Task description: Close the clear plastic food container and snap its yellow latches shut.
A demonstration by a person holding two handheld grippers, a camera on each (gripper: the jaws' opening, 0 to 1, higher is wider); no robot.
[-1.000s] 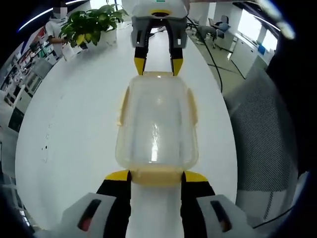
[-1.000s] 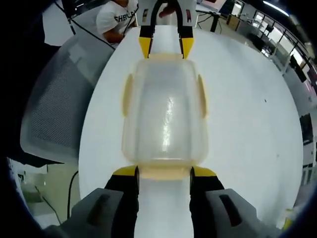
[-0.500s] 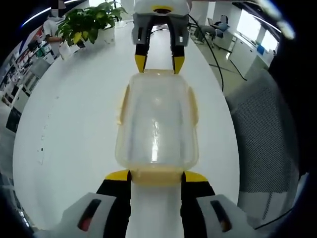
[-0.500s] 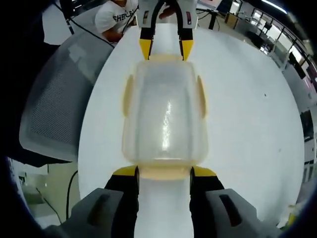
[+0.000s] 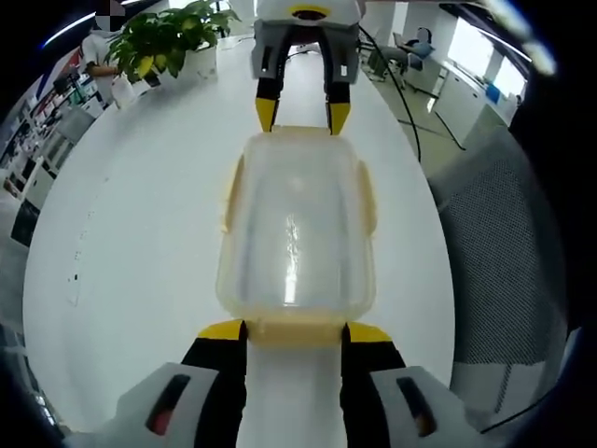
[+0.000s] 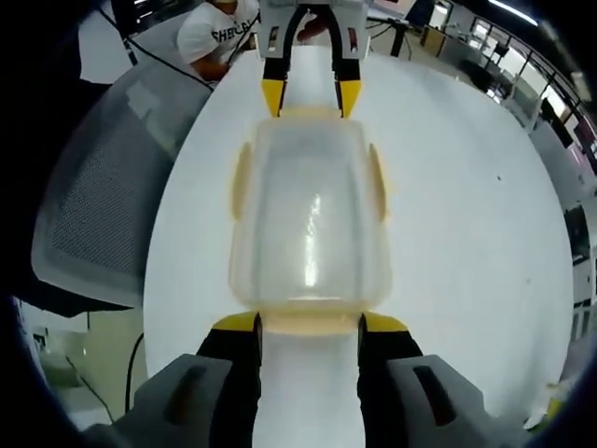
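The clear plastic container (image 5: 294, 224) lies lengthwise on the white table (image 5: 131, 243) with its lid on. Pale yellow latches (image 5: 230, 196) run along its long sides. My left gripper (image 5: 294, 331) stands open at the near end, its yellow-tipped jaws straddling the end latch (image 5: 294, 327). My right gripper (image 5: 300, 117) meets the far end, jaws apart. In the right gripper view the same container (image 6: 308, 224) lies ahead. There my right gripper (image 6: 308, 322) is open around its near latch (image 6: 308, 320), and the left gripper (image 6: 306, 98) touches the far end.
A potted plant (image 5: 168, 42) stands at the table's far left, near a person (image 5: 98, 47). A grey mesh chair (image 5: 504, 252) sits off the table's right edge; the same chair (image 6: 103, 187) is at left in the right gripper view. A person in white (image 6: 219, 33) sits beyond.
Both views have drifted slightly. The container and both grippers keep their places at its two ends, jaws unchanged.
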